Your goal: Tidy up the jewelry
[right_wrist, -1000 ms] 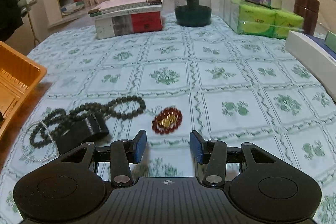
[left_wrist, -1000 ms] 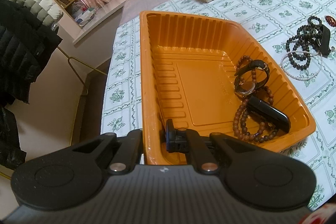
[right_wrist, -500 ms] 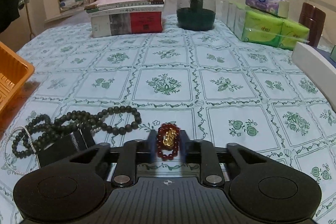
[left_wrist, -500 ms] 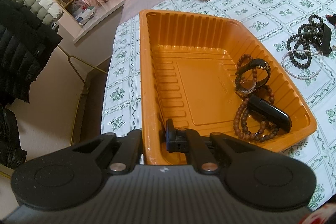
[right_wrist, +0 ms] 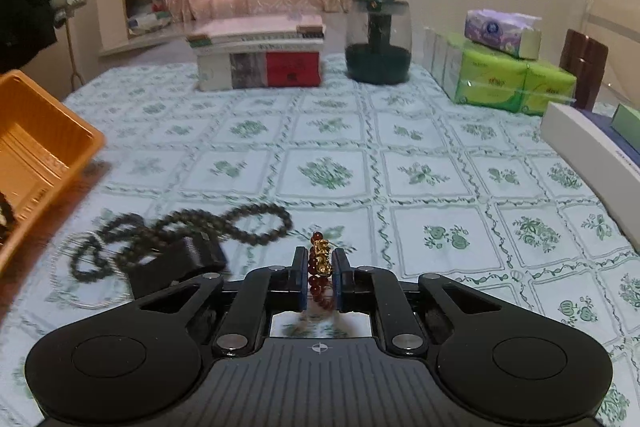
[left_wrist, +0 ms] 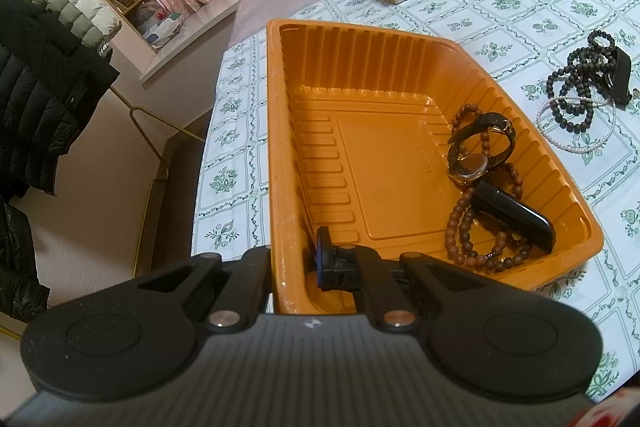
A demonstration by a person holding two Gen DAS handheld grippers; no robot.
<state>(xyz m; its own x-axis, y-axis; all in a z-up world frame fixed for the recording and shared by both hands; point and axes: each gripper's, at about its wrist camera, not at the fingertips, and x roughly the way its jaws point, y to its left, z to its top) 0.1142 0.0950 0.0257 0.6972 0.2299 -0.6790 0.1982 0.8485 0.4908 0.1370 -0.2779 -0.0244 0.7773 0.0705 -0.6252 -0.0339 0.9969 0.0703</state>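
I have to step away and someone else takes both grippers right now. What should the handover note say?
Left gripper: shut on the orange tray's near wall, steadying it.
Right gripper: jaws just closed on the red bead bracelet, gold charm up.
Done: watch, brown beads and a black piece lie in the tray.
Left: drop the red bracelet in, then the dark bead strand, pearl strand and black band on the tablecloth.
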